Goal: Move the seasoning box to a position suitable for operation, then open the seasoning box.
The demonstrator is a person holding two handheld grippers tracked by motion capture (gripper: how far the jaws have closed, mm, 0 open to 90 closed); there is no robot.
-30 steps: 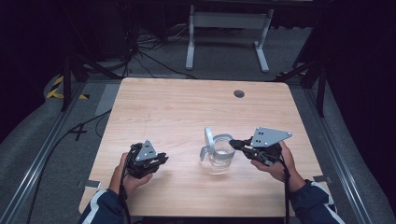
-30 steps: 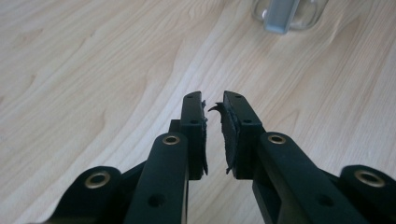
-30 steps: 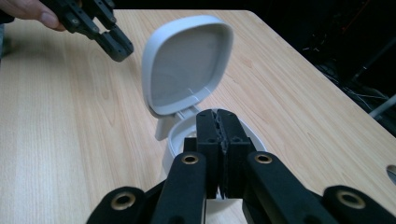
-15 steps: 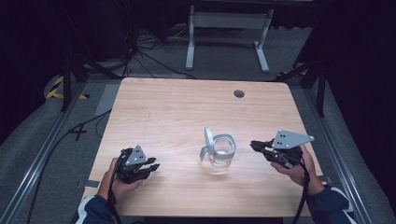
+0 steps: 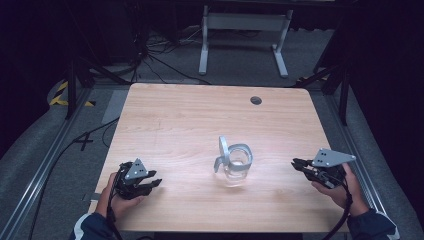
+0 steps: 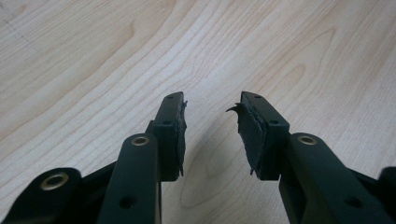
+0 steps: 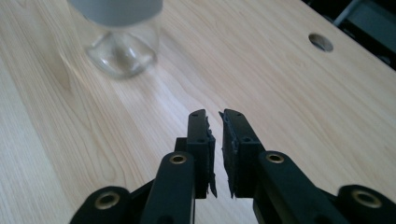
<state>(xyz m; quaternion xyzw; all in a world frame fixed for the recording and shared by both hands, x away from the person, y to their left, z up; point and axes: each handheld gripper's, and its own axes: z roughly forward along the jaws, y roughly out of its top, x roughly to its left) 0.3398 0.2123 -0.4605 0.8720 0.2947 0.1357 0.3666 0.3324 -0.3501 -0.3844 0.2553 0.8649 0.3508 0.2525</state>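
A clear glass jar with a grey flip-top lid (image 5: pixel 235 162) is seen standing upright on the light wooden tabletop (image 5: pixel 200 120), right of centre and closer to the near edge than to the far edge. Its grey lid (image 5: pixel 223 150) is swung open and tilted up on the jar's left side. In the right gripper view the jar's clear glass base (image 7: pixel 120 49) is seen at the top left, with the grey band above it cut off by the frame.

The left gripper (image 5: pixel 153 184) is held in 1 hand (image 5: pixel 120 200) near the tabletop's near left corner, well apart from the jar. In the left gripper view its 2 black jaws are seen spread, with bare wood grain between them and nothing gripped (image 6: pixel 208 133); frayed pad material is seen on the inner faces.

The right gripper (image 5: pixel 295 163), with a grey three-cornered plate on top, is held near the right edge of the tabletop, toward the near right corner, pointed left at the jar but apart from it. In the right gripper view its jaws are seen nearly pressed together, a thin slit left between them, nothing pinched (image 7: pixel 215 119).

A small round dark hole in the tabletop (image 5: pixel 256 100) is seen close to the far edge, right of centre.
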